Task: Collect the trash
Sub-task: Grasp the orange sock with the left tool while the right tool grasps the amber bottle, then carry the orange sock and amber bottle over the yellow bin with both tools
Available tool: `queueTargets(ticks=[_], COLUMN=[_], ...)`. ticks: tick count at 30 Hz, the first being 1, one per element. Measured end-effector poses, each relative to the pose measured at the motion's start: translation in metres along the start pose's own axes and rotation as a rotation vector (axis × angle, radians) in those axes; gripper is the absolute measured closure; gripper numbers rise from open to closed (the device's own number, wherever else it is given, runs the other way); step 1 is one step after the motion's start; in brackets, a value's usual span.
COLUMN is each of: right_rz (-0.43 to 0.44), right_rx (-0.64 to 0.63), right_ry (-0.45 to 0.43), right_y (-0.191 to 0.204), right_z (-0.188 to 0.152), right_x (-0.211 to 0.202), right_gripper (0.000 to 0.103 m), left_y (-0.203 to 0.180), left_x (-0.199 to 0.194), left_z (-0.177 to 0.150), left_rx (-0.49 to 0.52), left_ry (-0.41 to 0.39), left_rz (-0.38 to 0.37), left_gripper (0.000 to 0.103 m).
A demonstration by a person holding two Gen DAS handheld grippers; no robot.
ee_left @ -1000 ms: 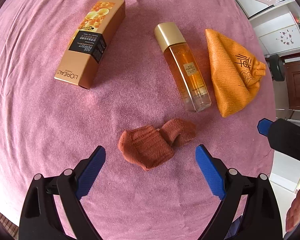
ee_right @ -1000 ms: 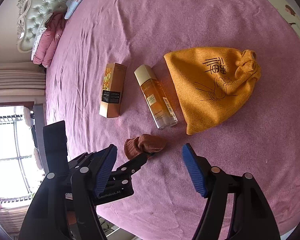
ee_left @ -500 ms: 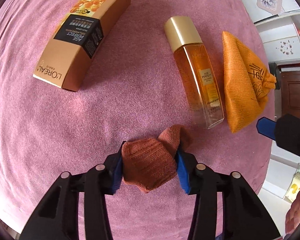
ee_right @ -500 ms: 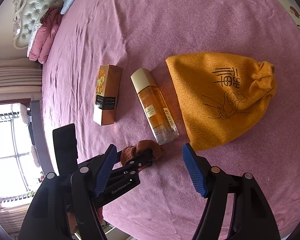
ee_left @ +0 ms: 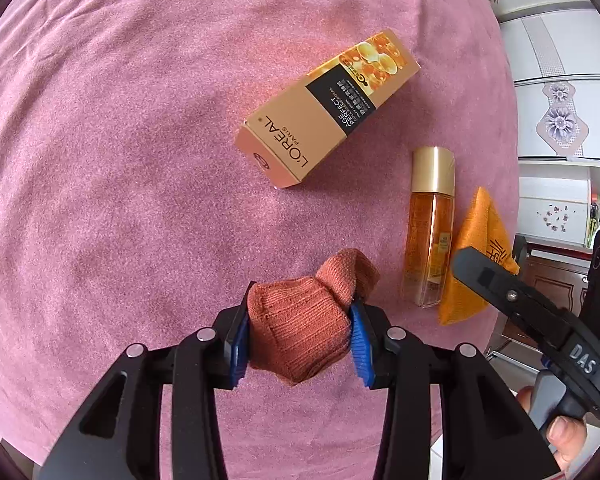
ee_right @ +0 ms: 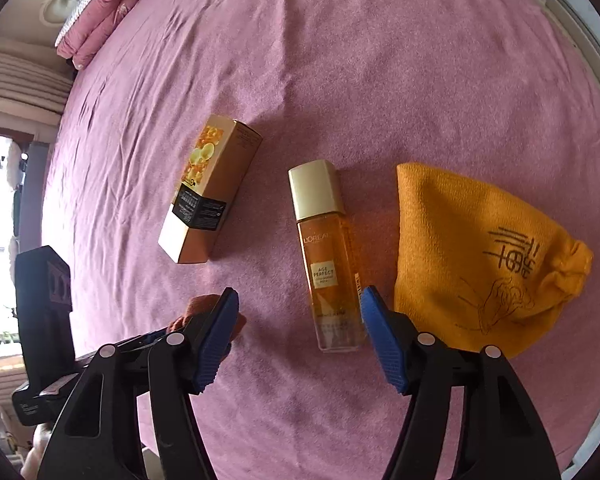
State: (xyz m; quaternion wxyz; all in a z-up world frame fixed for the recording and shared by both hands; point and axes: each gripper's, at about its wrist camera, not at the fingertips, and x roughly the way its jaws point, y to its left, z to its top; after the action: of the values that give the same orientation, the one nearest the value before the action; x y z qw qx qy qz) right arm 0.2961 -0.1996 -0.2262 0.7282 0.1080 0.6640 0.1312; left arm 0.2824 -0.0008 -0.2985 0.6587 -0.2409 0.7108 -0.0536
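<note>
We see a crumpled rust-brown knitted sock (ee_left: 300, 332) pinched between the blue pads of the left tool (ee_left: 298, 344), its ribbed cuff poking out ahead of the tips over the pink bed cover (ee_left: 120, 180). Beyond the right tool (ee_right: 296, 340), an orange drawstring bag (ee_right: 472, 264) lies flat just right of its right finger, its neck bunched at the far right.

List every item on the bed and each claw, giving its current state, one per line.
Rust sock: bunched, clamped.
Left claw: shut on the sock.
Right claw: open, holding nothing, jaws just closing slightly.
Gold box: lying flat.
Bottle: lying, capped.
Orange pouch: lying, tied shut.
</note>
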Motion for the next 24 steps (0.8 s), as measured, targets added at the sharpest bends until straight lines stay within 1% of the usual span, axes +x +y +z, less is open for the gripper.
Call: queueTargets(ticks=[1,3,4,5,8,9,12,15,20,24], right_rz=[-0.030,-0.058,-0.073,-0.085,-0.111,-0.104,-0.037,0.042,0.135,0.216], right_rx=[-0.017,-0.034,-0.041,-0.048,-0.052,-0.042,-0.002,0.026,0.082,0.159], right_ry=[0.011,0.046,0.056,0.060,0.061,0.058,0.068,0.088,0.110,0.130], right_y=[0.001,0.002,0.002,0.003,0.002,0.000,-0.006,-0.014,-0.027,-0.044], right_z=[0.001,0.004,0.005,0.005,0.007,0.006,-0.001,-0.019,-0.060,-0.094], right_x=[0.007,0.023,0.029,0.034,0.040,0.039,0.033,0.025,0.008,-0.009], right_gripper=[0.044,0.053,0.058,0.063,0.071,0.071,0.072,0.072,0.073,0.073], left_y=[0.001,0.010,0.020,0.022,0.019,0.020,0.018,0.020,0.024,0.021], left_x=[0.000,-0.004,-0.010,-0.009,-0.010,-0.010,-0.010,-0.010,-0.018,-0.021], left_z=[0.000,0.001,0.001,-0.004,-0.009,-0.012,-0.017,-0.022,-0.043,-0.071], left_rx=[-0.004,-0.016,-0.023,-0.030,-0.043,-0.045,-0.044,-0.049,-0.069,-0.052], left_ry=[0.000,0.004,0.003,0.002,0.001,0.004,0.007,0.011,0.017,0.036], left_rz=[0.001,-0.008,-0.013,-0.018,-0.029,-0.033,-0.031,-0.029,-0.028,-0.017], left_gripper=[0.062,0.062,0.062,0.062,0.062,0.062,0.062,0.062,0.062,0.062])
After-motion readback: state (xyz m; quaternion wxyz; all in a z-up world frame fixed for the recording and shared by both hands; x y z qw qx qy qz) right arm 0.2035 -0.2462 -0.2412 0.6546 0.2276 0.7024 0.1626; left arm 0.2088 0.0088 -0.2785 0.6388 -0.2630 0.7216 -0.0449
